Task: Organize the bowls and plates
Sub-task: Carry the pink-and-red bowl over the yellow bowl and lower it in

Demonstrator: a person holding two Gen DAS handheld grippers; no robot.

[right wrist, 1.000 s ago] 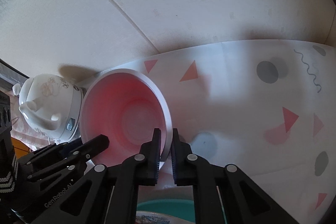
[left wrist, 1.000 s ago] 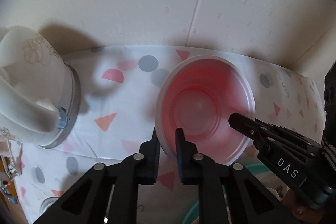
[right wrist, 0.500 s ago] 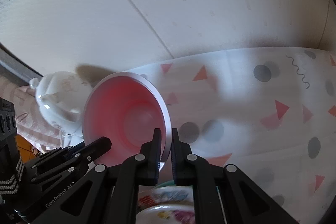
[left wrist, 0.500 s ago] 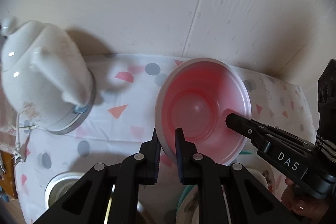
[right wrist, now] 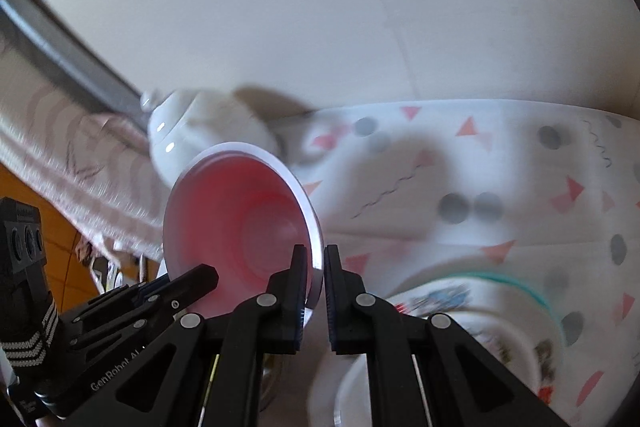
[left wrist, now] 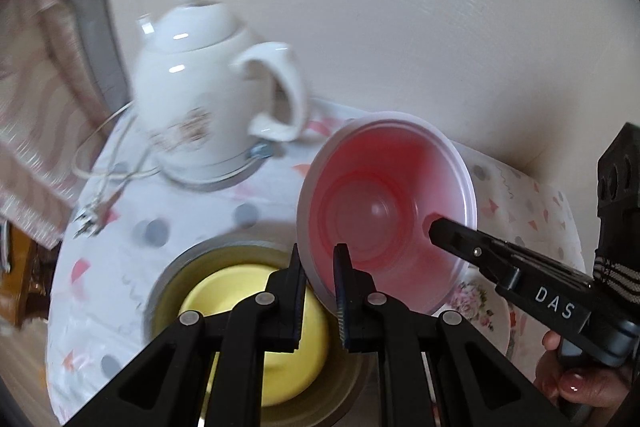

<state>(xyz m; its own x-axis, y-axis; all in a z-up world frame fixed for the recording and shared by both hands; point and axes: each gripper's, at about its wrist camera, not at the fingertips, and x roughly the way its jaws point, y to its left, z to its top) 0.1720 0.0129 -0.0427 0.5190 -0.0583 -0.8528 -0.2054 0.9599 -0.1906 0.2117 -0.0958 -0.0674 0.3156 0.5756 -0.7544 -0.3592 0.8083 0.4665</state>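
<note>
A pink bowl with a white rim hangs tilted in the air, held from both sides. My left gripper is shut on its near-left rim. My right gripper is shut on the opposite rim and shows in the left wrist view as the black fingers reaching in from the right. Below the bowl lies a yellow bowl nested in a grey-rimmed one. A flowered plate lies to the right, and decorated plates with a teal rim show under the right gripper.
A white electric kettle stands at the back left with its cord and plug trailing on the patterned tablecloth. A pale wall rises right behind the table. A striped pink cloth hangs at the left. A hand holds the right gripper.
Both grippers have lifted the pink bowl up and back from the table. The kettle has slid away toward the upper left, and the yellow bowl and plates have come into view below.
</note>
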